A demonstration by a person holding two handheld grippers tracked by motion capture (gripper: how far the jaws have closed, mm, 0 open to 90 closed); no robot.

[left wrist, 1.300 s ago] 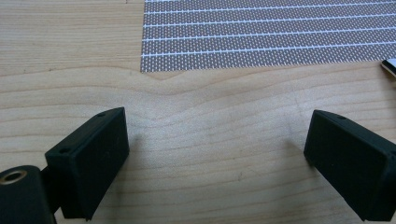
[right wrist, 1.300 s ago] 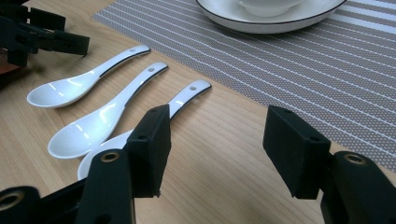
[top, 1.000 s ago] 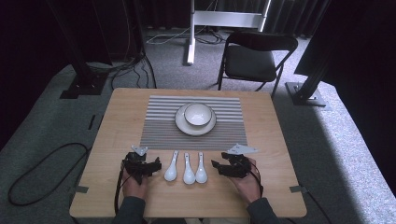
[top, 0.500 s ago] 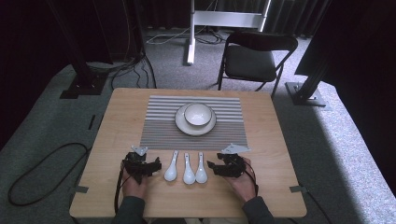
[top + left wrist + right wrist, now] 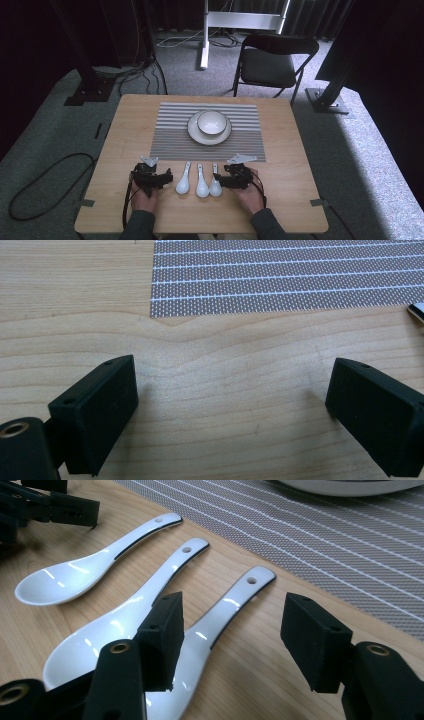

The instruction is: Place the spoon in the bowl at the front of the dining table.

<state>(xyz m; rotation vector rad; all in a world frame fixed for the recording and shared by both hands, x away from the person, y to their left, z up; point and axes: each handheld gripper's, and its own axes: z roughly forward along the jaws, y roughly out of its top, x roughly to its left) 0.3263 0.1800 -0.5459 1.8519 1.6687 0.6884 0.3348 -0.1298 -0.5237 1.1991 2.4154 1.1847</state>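
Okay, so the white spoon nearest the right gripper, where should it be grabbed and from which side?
Probably the handle. The nearest spoon lies flat, bowl toward the person, its narrow straight handle pointing at the striped placemat. The right gripper is open and already straddles it, so come from above and close across the handle's width. The middle spoon lies close alongside, so keep that jaw tight to the handle.

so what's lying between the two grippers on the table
Three white spoons lie side by side on the bare wood between the left gripper and the right gripper, seen in the high view.
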